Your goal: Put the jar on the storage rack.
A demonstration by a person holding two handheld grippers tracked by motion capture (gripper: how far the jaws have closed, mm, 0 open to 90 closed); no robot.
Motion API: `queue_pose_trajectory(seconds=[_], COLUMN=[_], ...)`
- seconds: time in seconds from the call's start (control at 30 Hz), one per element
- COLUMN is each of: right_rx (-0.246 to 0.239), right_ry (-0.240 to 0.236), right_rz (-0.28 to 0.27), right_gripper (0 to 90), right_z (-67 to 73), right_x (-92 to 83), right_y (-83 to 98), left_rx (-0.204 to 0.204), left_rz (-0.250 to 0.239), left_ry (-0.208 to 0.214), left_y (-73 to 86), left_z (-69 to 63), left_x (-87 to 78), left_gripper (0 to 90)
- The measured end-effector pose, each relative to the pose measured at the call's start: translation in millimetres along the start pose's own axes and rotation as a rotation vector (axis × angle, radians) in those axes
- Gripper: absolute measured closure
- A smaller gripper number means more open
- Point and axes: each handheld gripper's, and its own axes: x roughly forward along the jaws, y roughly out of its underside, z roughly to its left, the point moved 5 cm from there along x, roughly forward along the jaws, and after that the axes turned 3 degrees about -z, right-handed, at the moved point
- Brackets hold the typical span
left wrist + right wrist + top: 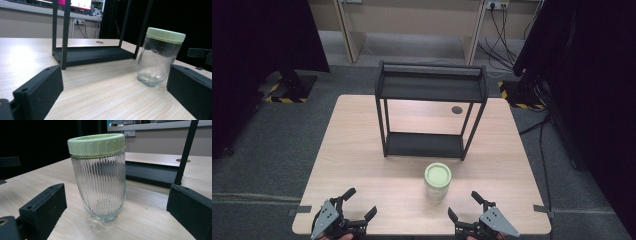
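Ahead, my jar [437, 182] stands upright, lid [437, 174] up, on the table [362, 165] before the shelf [430, 115], nearer my right gripper [466, 207] than my left gripper [359, 203]; both jaws spread, empty.

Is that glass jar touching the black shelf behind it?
Apart. In the high view, bare table shows between the jar and the shelf; the left gripper view shows the same gap.

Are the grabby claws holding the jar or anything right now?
No, nothing is held. The left gripper and the right gripper are both open near the table's front edge. The glass jar with the green lid stands free on the table, untouched.
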Motion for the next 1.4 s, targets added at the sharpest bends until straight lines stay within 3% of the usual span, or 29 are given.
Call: queue_pose_trajectory(seconds=[1.4], right_rx=[0.009], right_ry=[-0.042], right_rz=[0.011], right_gripper=[2.9], right_z=[8.4], right_x=[28.9], right_y=[-4.6], left_rx=[-0.006], left_rz=[-0.004], left_ry=[-0.006], left_y=[-0.4], left_z=[1.8], left_x=[-0.6], left_gripper=[0.0])
